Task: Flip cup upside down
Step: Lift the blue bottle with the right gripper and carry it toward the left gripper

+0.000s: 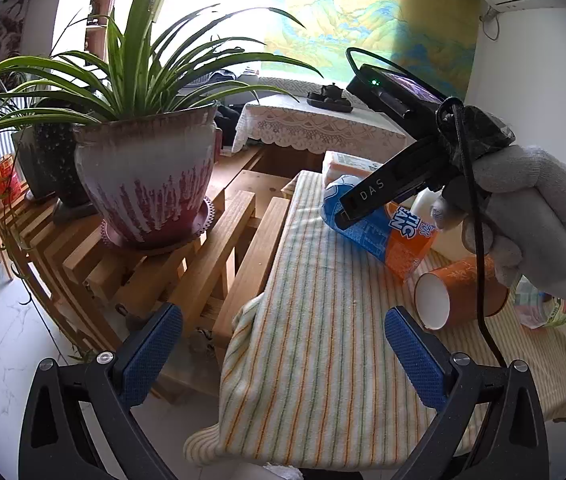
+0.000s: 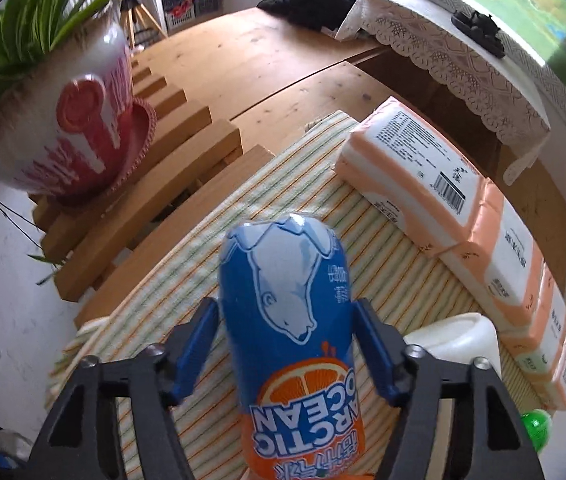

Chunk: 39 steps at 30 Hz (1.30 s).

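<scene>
A tall blue and orange cup [image 2: 287, 300] with a polar bear and "ARCTIC OCEAN" print sits between the blue pads [image 2: 199, 344] of my right gripper [image 2: 286, 312], which is shut on it. In the left wrist view the same cup [image 1: 379, 236] hangs tilted just above the striped cloth [image 1: 315, 340], blue end to the left, with the right gripper [image 1: 347, 208] held by a gloved hand [image 1: 535, 220]. My left gripper [image 1: 283, 320] stands open and empty over the cloth's near edge. An orange paper cup [image 1: 463, 292] lies on its side, mouth facing me.
A big potted plant [image 1: 147, 184] stands on a slatted wooden bench [image 1: 219, 248] left of the cloth. Orange tissue packs [image 2: 455, 208] line the cloth's far right side, with a white bottle [image 2: 459, 340] and a green cap [image 2: 537, 424] beside them. A lace-covered table [image 1: 315, 124] stands behind.
</scene>
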Each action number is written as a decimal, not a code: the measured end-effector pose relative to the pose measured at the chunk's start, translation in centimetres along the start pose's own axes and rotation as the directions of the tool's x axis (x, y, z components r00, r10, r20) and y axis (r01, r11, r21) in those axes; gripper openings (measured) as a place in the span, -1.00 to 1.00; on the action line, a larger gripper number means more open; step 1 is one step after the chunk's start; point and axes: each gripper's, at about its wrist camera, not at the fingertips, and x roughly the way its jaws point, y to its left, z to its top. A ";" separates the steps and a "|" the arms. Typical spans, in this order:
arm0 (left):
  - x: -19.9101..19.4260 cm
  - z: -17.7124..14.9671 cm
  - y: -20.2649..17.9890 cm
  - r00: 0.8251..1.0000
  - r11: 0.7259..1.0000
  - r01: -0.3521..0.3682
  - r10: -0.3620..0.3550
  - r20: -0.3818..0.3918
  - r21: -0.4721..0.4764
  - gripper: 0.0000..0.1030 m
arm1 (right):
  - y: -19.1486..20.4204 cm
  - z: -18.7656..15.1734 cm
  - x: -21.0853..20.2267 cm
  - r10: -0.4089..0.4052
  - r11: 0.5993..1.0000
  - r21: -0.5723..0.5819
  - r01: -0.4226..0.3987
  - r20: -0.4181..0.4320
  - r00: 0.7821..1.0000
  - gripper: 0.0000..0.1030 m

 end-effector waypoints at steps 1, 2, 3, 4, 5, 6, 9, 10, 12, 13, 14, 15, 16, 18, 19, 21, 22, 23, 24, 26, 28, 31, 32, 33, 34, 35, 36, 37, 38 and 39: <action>-0.1 0.0 0.0 1.000 1.000 -0.002 0.002 0.001 -0.001 0.99 | 0.1 0.1 -0.1 0.001 1.000 -0.005 -0.001 0.001 1.000 0.21; -0.1 0.0 0.1 1.000 1.000 -0.003 0.003 0.002 -0.001 0.99 | 0.3 0.1 -0.2 0.001 1.000 -0.011 -0.001 0.004 1.000 0.21; -0.2 0.0 0.1 1.000 1.000 -0.006 0.006 0.002 -0.001 0.99 | 0.4 0.1 -0.3 -0.003 1.000 -0.017 0.003 0.009 1.000 0.21; -0.3 0.0 0.1 1.000 1.000 -0.008 0.008 0.004 -0.003 0.99 | 0.7 0.2 -0.5 -0.015 0.999 -0.028 0.015 0.015 1.000 0.20; -0.4 0.0 0.2 1.000 1.000 -0.010 0.010 0.006 -0.004 0.99 | 0.9 0.2 -0.7 -0.022 0.999 -0.036 0.023 0.023 0.999 0.20; -0.6 0.0 0.2 1.000 1.000 -0.012 0.012 0.009 -0.005 0.99 | 1.0 0.2 -1.0 -0.024 0.999 -0.040 0.025 0.034 0.999 0.19; -1.2 -0.1 0.1 1.000 1.000 -0.016 0.016 0.014 -0.002 0.99 | 1.6 0.1 -2.9 -0.018 0.998 -0.052 0.022 0.073 0.997 0.19; -1.5 -0.1 0.0 1.000 1.000 -0.018 0.018 0.017 0.000 0.99 | 1.7 0.0 -3.8 -0.023 0.998 -0.058 0.028 0.091 0.996 0.19; -1.9 -0.2 -0.3 1.000 1.000 -0.017 0.016 0.021 0.005 0.99 | 1.9 -0.4 -6.2 -0.029 0.997 -0.071 0.038 0.134 0.991 0.19; -2.3 -0.3 -0.4 1.000 1.000 -0.017 0.017 0.023 0.008 0.99 | 1.9 -0.9 -7.5 -0.021 0.997 -0.077 0.033 0.155 0.988 0.19; -2.7 -0.3 -0.5 0.999 1.000 -0.018 0.018 0.026 0.011 0.99 | 2.0 -1.3 -8.5 -0.017 0.996 -0.080 0.031 0.169 0.985 0.19; -3.0 -0.4 -0.6 0.999 1.000 -0.016 0.015 0.030 0.012 0.99 | 2.0 -2.0 -9.7 -0.016 0.996 -0.088 0.033 0.185 0.983 0.19; -3.4 -0.4 -0.7 0.999 1.000 -0.014 0.014 0.032 0.013 0.99 | 2.0 -3.1 -11.2 -0.016 0.994 -0.105 0.038 0.203 0.979 0.19; -4.1 -0.4 -0.7 0.999 1.000 -0.007 0.006 0.034 0.010 0.99 | 2.2 -4.7 -13.1 -0.022 0.991 -0.125 0.050 0.216 0.976 0.19; -4.4 -0.5 -0.7 0.999 1.000 -0.002 0.002 0.032 0.009 0.99 | 2.2 -6.0 -14.1 -0.018 0.989 -0.141 0.049 0.218 0.976 0.19; -5.0 -0.5 -0.9 1.000 1.000 0.014 -0.014 0.025 0.006 0.99 | 2.3 -8.5 -15.4 -0.010 0.985 -0.165 0.045 0.207 0.978 0.19; -5.2 -0.6 -0.9 1.000 1.000 0.018 -0.018 0.026 0.007 0.99 | 2.5 -10.3 -15.8 -0.010 0.982 -0.182 0.046 0.193 0.981 0.19; -5.4 -0.7 -1.1 0.999 1.000 0.019 -0.019 0.028 0.008 0.99 | 2.6 -11.6 -15.8 -0.009 0.980 -0.192 0.044 0.180 0.984 0.19; -5.6 -0.7 -1.2 0.999 1.000 0.019 -0.019 0.028 0.011 0.99 | 2.8 -12.8 -15.6 -0.008 0.979 -0.200 0.041 0.163 0.987 0.19; -5.9 -0.9 -1.5 0.999 1.000 0.027 -0.027 0.024 0.016 0.99 | 3.0 -15.5 -14.9 -0.013 0.975 -0.217 0.040 0.127 0.992 0.19; -6.4 -1.1 -1.9 0.999 0.999 0.041 -0.041 0.028 0.019 0.99 | 2.8 -17.5 -13.7 -0.011 0.975 -0.221 0.029 0.080 0.997 0.19; -7.0 -1.1 -2.4 0.998 0.998 0.044 -0.045 0.042 0.035 0.99 | 2.0 -19.7 -11.7 -0.052 0.976 -0.212 0.056 0.027 0.998 0.19; -7.2 -1.2 -2.6 0.998 0.998 0.044 -0.046 0.048 0.041 0.99 | 1.7 -20.2 -11.1 -0.063 0.976 -0.208 0.064 0.014 0.998 0.19; -7.5 -1.1 -2.7 0.998 0.998 0.043 -0.045 0.054 0.045 0.99 | 1.5 -20.5 -10.6 -0.071 0.976 -0.206 0.070 0.003 0.997 0.19; -7.6 -1.1 -2.7 0.997 0.998 0.042 -0.044 0.057 0.044 0.99 | 1.5 -20.9 -10.1 -0.073 0.977 -0.204 0.070 -0.007 0.997 0.19; -7.7 -1.0 -2.6 0.997 0.998 0.043 -0.045 0.058 0.042 0.99 | 1.5 -21.1 -9.7 -0.072 0.977 -0.202 0.068 -0.016 0.997 0.19; -7.7 -0.9 -2.6 0.997 0.998 0.044 -0.046 0.055 0.039 0.99 | 1.5 -21.1 -9.3 -0.074 0.977 -0.200 0.068 -0.020 0.997 0.19; -7.6 -0.9 -2.6 0.998 0.998 0.046 -0.048 0.051 0.035 0.99 | 1.4 -20.9 -8.8 -0.079 0.977 -0.200 0.072 -0.024 0.997 0.19; -7.6 -0.9 -2.6 0.998 0.998 0.046 -0.048 0.049 0.032 0.99 | 1.3 -20.6 -8.4 -0.085 0.977 -0.200 0.079 -0.023 0.996 0.19; -7.5 -1.0 -2.5 0.998 0.999 0.045 -0.046 0.048 0.029 0.99 | 1.2 -20.3 -8.0 -0.090 0.976 -0.200 0.083 -0.021 0.996 0.19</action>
